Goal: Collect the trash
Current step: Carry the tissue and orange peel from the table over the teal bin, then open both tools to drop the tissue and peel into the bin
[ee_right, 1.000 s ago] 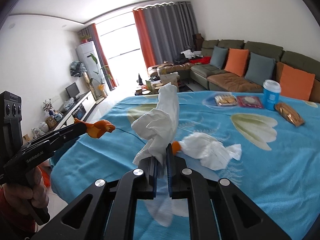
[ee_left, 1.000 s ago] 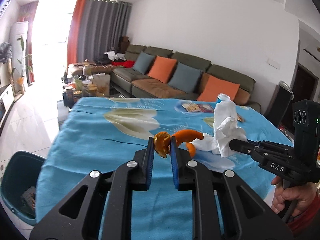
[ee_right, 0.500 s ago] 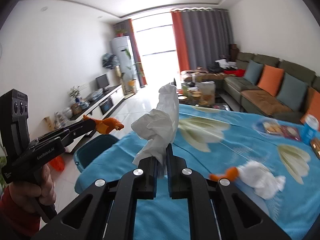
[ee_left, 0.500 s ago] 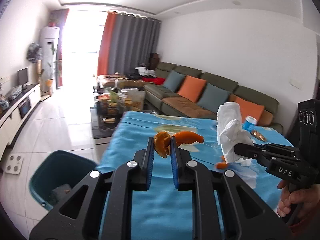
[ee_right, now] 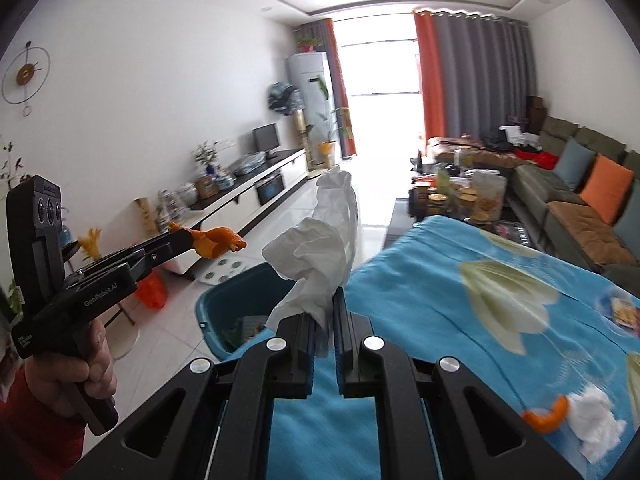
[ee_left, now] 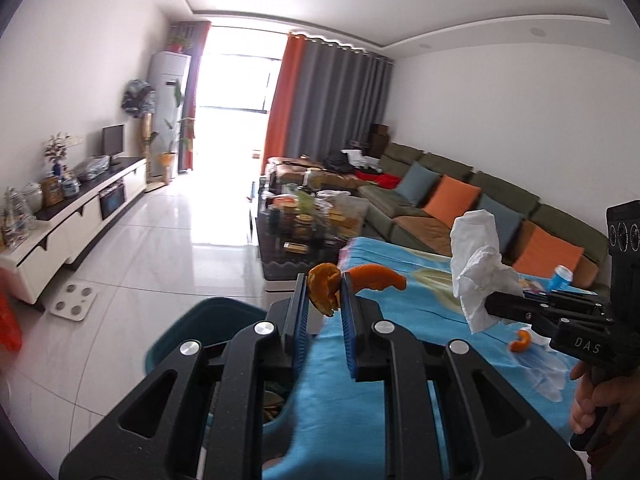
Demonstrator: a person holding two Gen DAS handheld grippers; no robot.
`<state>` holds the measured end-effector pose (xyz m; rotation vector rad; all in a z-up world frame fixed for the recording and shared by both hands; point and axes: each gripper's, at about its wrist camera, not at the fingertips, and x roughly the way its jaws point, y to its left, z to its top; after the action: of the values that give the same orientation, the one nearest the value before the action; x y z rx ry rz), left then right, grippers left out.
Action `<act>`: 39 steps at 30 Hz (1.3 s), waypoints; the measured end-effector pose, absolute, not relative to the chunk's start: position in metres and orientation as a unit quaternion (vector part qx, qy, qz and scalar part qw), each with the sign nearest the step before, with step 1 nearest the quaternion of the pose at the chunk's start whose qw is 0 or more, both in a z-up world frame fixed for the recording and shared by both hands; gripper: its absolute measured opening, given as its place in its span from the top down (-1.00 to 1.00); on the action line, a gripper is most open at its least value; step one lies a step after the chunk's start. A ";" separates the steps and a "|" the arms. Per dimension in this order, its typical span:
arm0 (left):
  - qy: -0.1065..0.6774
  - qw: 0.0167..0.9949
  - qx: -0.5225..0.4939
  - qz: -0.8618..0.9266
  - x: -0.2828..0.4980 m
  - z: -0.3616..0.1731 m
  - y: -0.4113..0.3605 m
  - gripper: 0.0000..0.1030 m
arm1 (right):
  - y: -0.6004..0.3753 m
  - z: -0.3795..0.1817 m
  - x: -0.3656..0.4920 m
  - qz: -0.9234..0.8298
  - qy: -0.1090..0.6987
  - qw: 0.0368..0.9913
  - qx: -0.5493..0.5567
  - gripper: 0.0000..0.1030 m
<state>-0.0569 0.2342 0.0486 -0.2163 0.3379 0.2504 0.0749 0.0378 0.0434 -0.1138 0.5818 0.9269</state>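
Note:
My left gripper (ee_left: pixel 325 294) is shut on an orange peel (ee_left: pixel 326 288), which also shows in the right wrist view (ee_right: pixel 216 242). My right gripper (ee_right: pixel 323 312) is shut on a crumpled white tissue (ee_right: pixel 320 240), also seen in the left wrist view (ee_left: pixel 478 256). Both are held above the table's left end, near a teal trash bin (ee_right: pixel 224 304) on the floor, which also shows in the left wrist view (ee_left: pixel 192 332) with litter inside. Another peel piece (ee_right: pixel 548 418) and a tissue wad (ee_right: pixel 596 420) lie on the blue tablecloth (ee_right: pixel 440 320).
A coffee table (ee_left: pixel 312 224) crowded with jars stands beyond the table, a green sofa (ee_left: pixel 460 196) with orange and grey cushions to the right. A white TV cabinet (ee_left: pixel 68 216) and a bathroom scale (ee_left: pixel 76 296) are on the left, an orange bag (ee_right: pixel 152 288) near the bin.
Both grippers have swung left with their loads, from over the table's middle toward its left end. The bin and floor now fill more of both views.

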 end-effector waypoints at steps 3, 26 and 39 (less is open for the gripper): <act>0.166 0.970 -0.111 0.139 -0.066 0.049 0.249 0.69 | 0.056 0.043 0.077 0.459 0.283 0.840 -0.053 0.87; 0.250 0.935 -0.165 0.192 -0.045 -0.027 0.329 0.69 | 0.193 -0.009 0.106 0.492 0.370 0.775 -0.145 0.86; 0.281 0.922 -0.183 0.195 -0.001 -0.072 0.351 0.71 | 0.230 -0.047 0.122 0.478 0.415 0.752 -0.183 0.86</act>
<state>-0.0010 0.3506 -0.0720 -0.3758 0.5775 0.4000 0.1223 0.2305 -0.0469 -0.4004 0.9068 1.0441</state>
